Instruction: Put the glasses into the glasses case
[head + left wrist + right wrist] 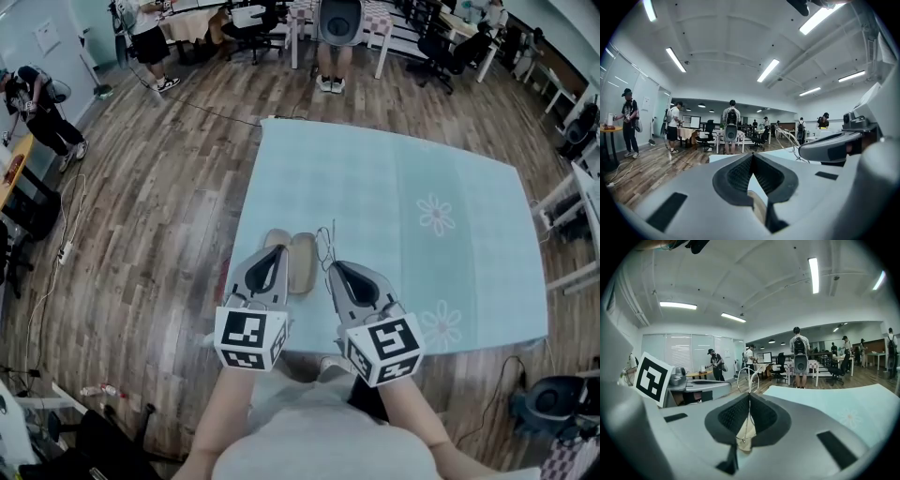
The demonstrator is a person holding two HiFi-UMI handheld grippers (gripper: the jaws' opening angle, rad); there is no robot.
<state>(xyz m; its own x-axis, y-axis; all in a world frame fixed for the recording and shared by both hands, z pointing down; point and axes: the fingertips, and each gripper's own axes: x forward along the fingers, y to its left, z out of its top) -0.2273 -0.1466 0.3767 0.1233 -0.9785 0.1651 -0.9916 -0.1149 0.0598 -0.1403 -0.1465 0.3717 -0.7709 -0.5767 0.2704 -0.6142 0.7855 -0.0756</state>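
A tan glasses case (302, 262) lies open on the light blue tablecloth (412, 187), near the table's front left. My right gripper (334, 269) is shut on thin wire-framed glasses (326, 244). In the right gripper view their rim (749, 373) rises from the closed tips (749, 397), with the case (743, 436) just below. My left gripper (273, 251) hovers over the case's left half. Its jaws (752, 157) meet at the tips with nothing seen between them, and the case (759, 208) shows under them. From the left gripper view the glasses (791, 140) stick out of the right gripper (834, 149).
Flower prints (436, 214) mark the cloth toward the right. The table's front edge (469, 345) runs just ahead of my body. A person (333, 37) stands beyond the far edge, others and office chairs (450, 52) further back. A cable (66, 239) trails on the wooden floor at left.
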